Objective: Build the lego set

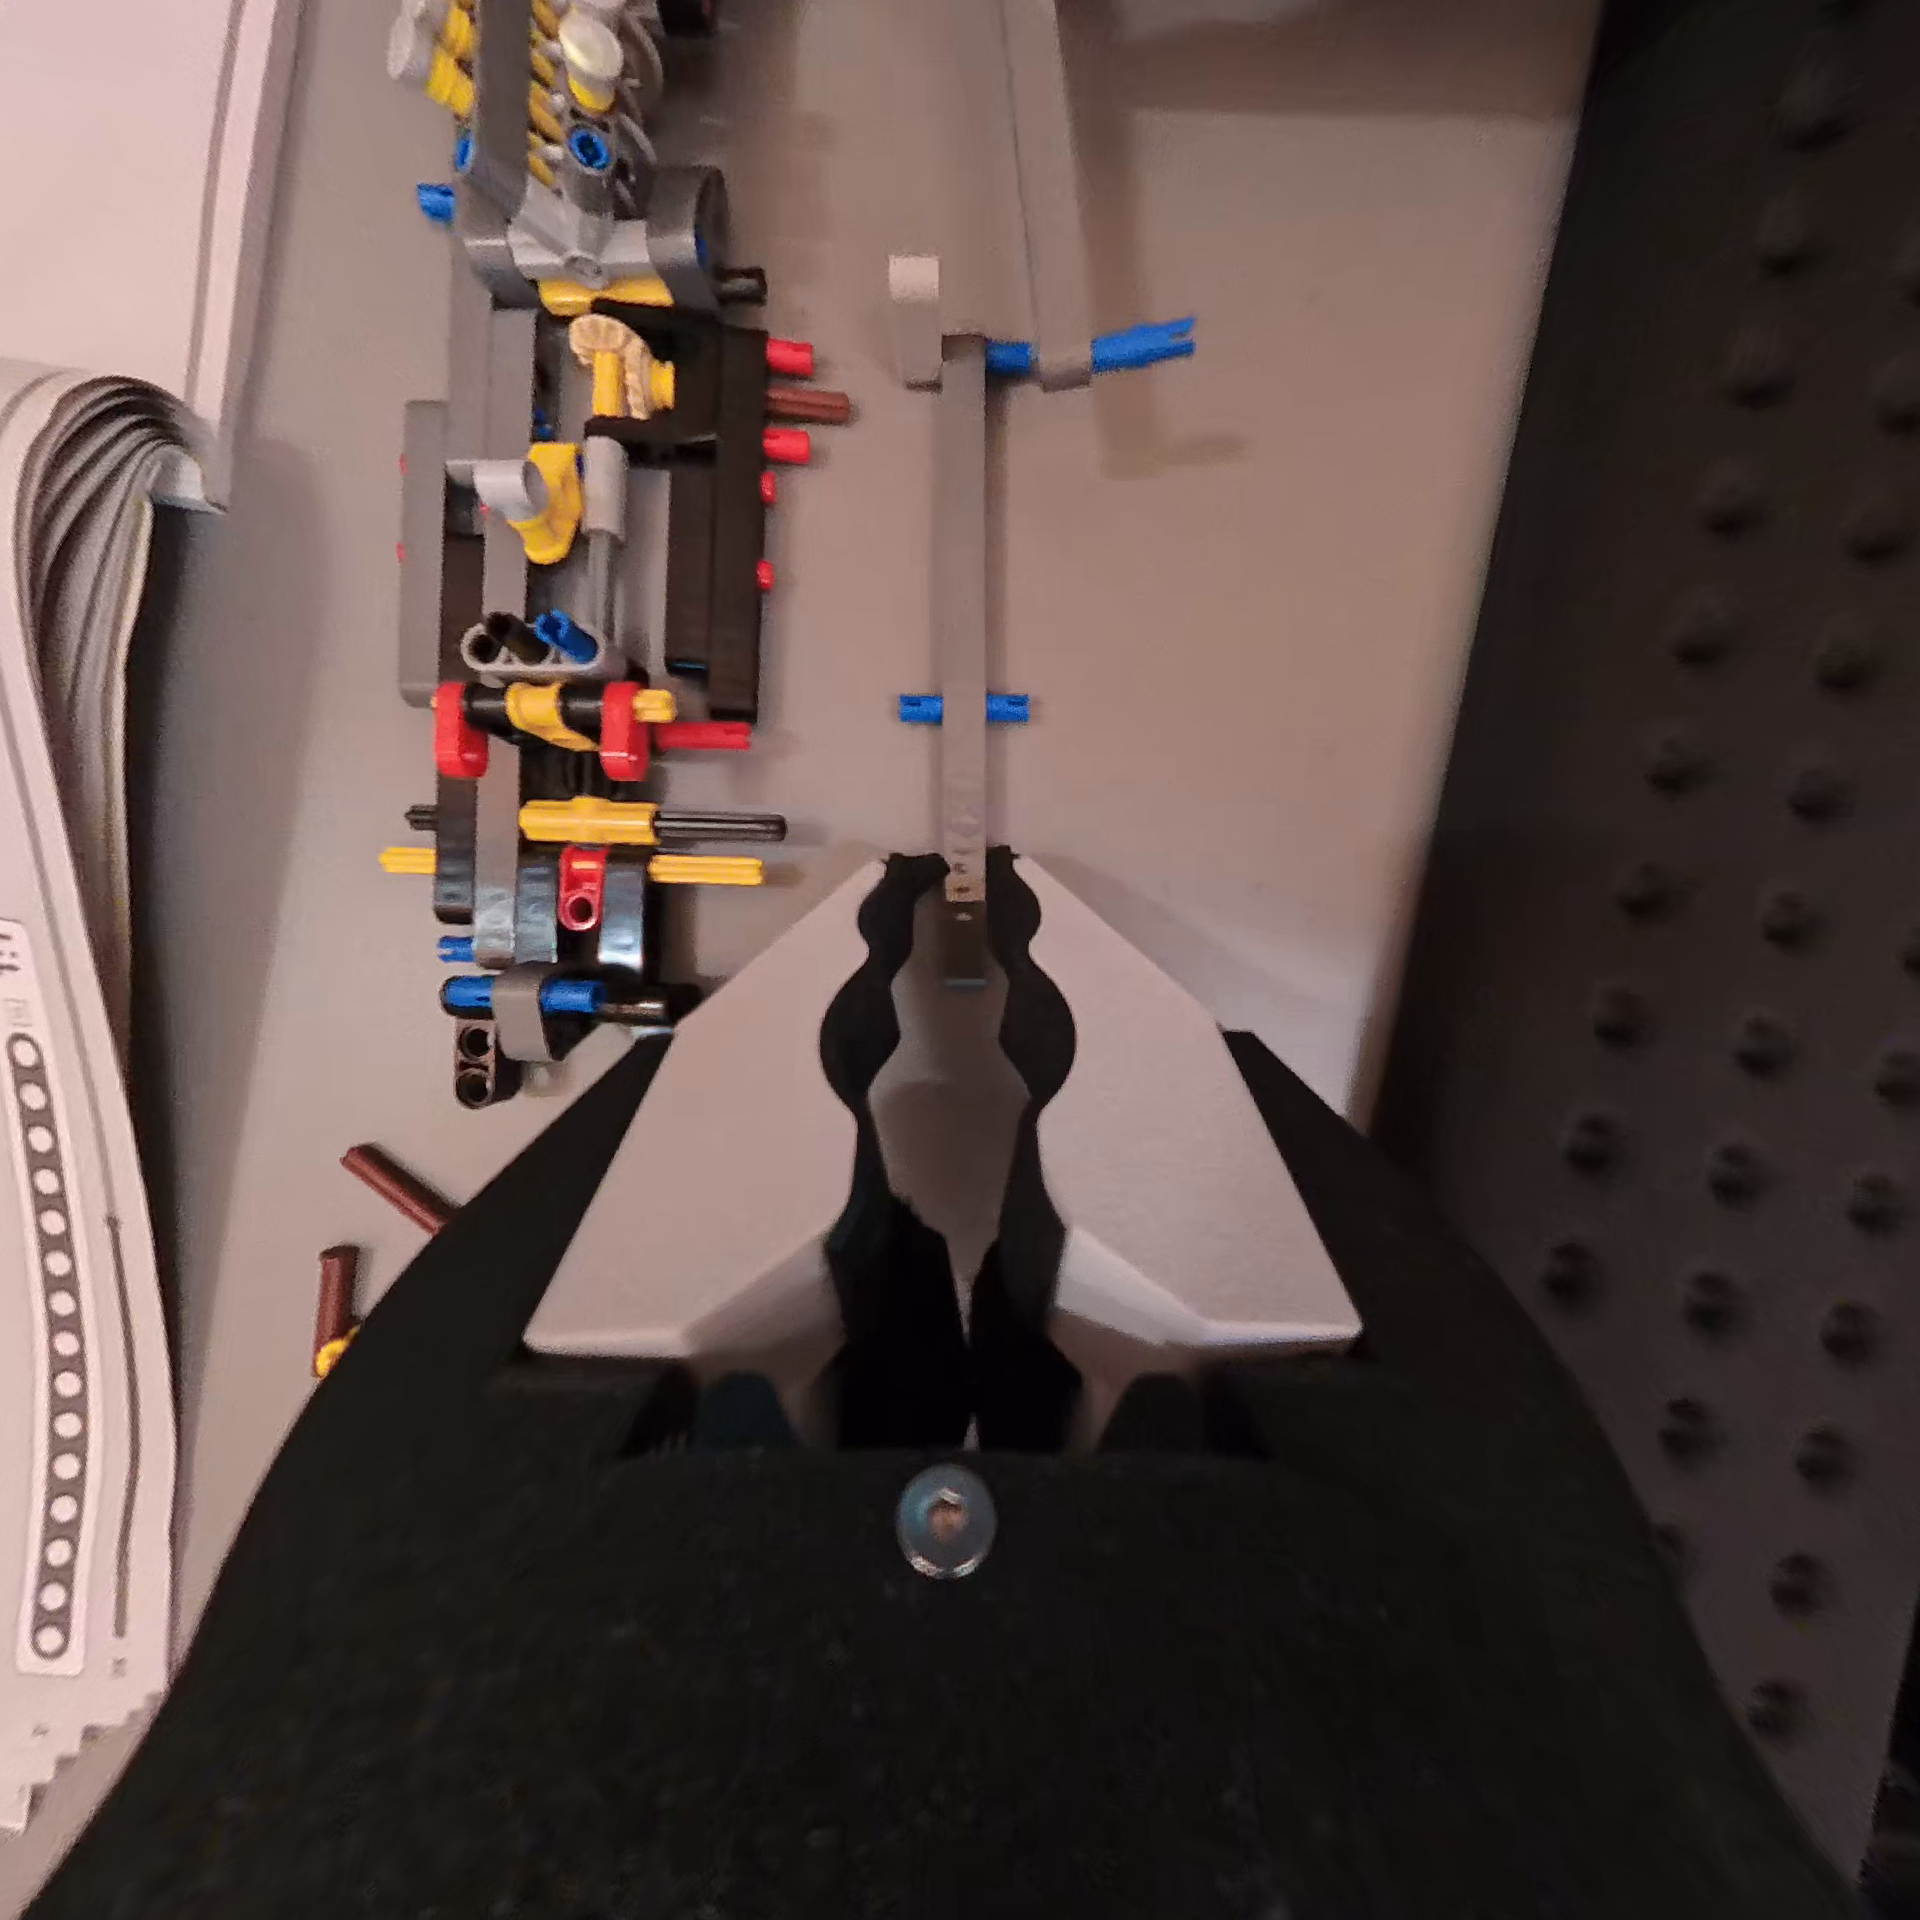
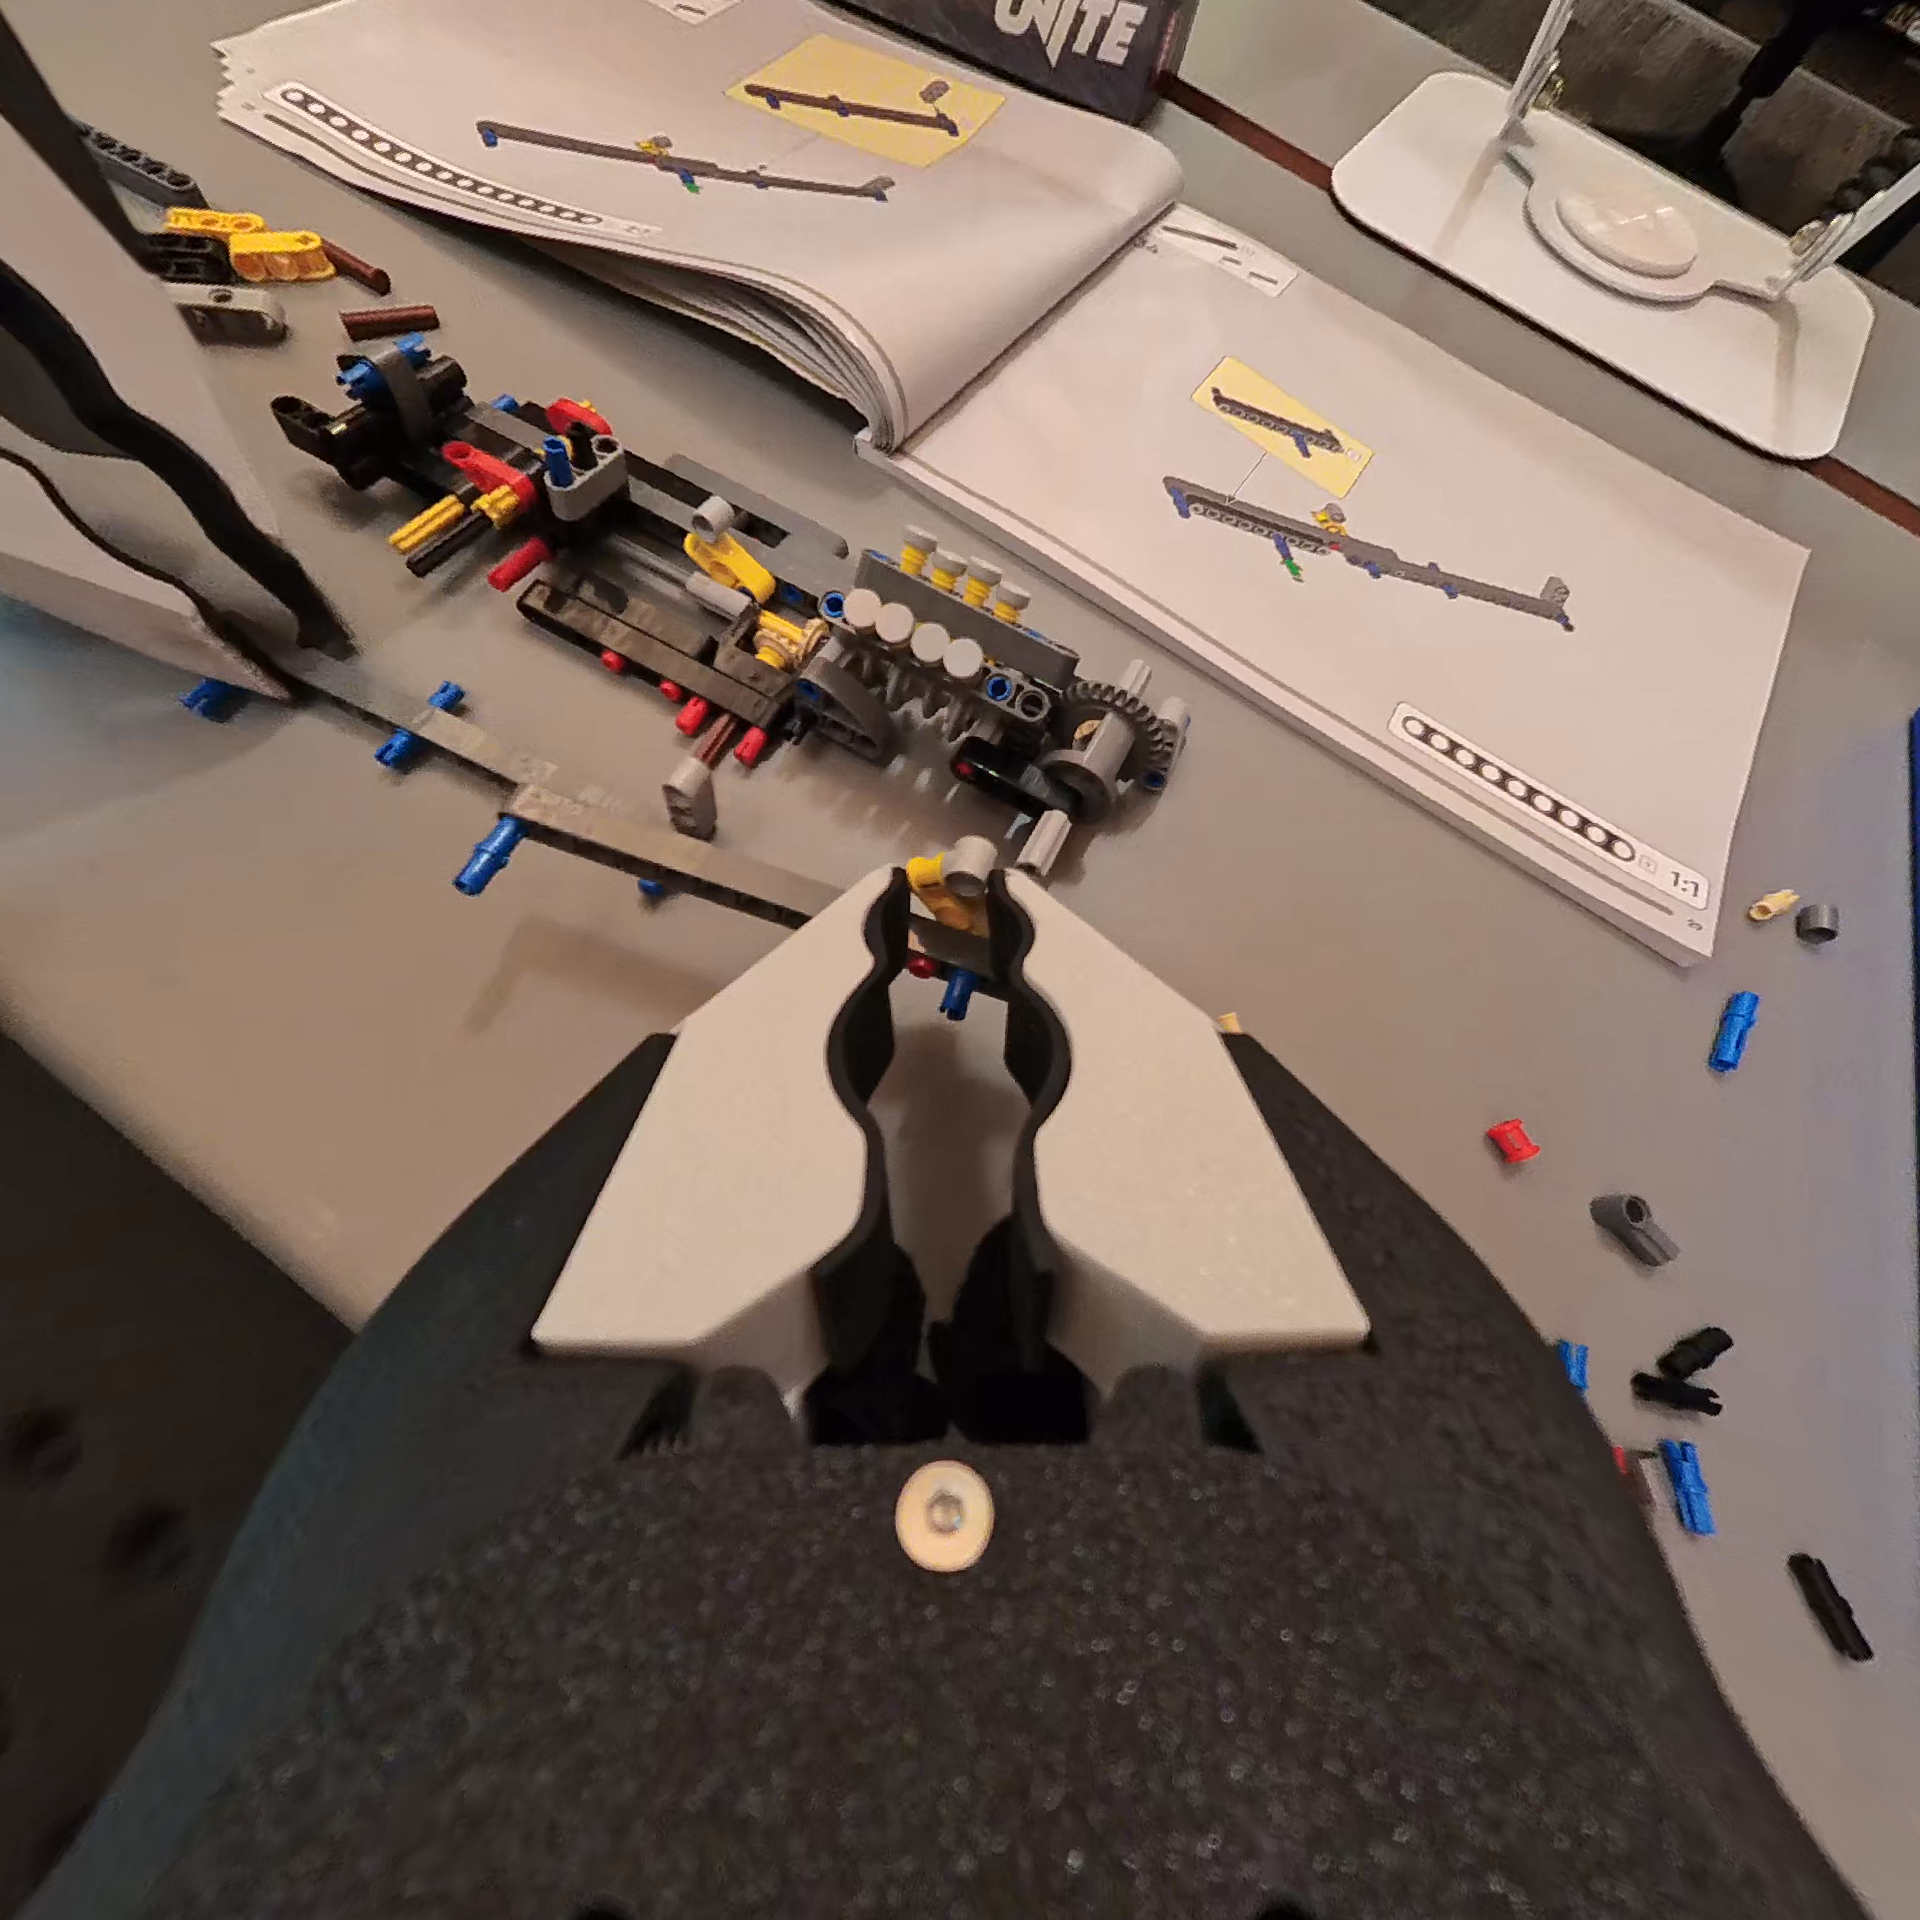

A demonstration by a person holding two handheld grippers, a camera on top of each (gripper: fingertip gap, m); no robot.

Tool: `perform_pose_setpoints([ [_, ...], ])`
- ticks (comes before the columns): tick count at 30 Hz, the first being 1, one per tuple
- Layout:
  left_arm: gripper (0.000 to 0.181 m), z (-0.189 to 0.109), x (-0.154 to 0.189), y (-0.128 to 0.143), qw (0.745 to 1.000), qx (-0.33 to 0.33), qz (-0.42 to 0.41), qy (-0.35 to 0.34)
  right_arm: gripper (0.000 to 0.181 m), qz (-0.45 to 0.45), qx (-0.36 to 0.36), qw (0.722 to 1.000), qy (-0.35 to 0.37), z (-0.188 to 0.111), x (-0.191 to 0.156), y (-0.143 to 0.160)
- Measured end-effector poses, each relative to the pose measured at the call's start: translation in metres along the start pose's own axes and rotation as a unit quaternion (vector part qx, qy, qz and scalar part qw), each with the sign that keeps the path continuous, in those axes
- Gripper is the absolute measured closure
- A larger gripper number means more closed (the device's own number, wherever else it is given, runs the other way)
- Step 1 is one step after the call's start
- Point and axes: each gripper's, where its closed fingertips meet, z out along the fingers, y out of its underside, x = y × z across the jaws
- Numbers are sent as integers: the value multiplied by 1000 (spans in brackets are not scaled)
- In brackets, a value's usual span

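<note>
Grey long beam (image 1: 966,623) with blue pins (image 1: 920,709): we pinch one end in left gripper (image 1: 951,883), other end in right gripper (image 2: 951,914); chassis assembly (image 2: 675,582) beside.

I see the grey beam (image 1: 961,623) motion-blurred, its near end hidden between the left hand-held gripper (image 1: 954,862) fingers. The assembled model (image 1: 582,582) is cut off at the top edge. The instruction booklet (image 1: 62,1247) runs off the left edge.
</note>
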Motion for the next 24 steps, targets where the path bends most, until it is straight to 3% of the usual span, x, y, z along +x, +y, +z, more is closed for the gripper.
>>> perform_pose_setpoints([
  [4,163,4,5,-6,1000,0,7,-2,168,11,-2,1000,7,0,4,1],
  [9,173,2,9,-3,1000,-6,9,-11,168,21,-4,1000,13,-5,6,-2],
  [13,174,-29,6,38,998,-29,3,-55,168,21,-45,998,-42,-1,-23,5],
  [17,174,-73,1,71,995,-4,-50,-83,168,-18,-72,996,-49,17,-49,1],
  [21,174,-108,0,83,991,28,-74,-106,168,-14,-102,994,-37,44,-67,-11],
  [24,174,-115,5,85,991,44,-79,-100,168,-13,-101,994,-41,60,-82,-24],
])
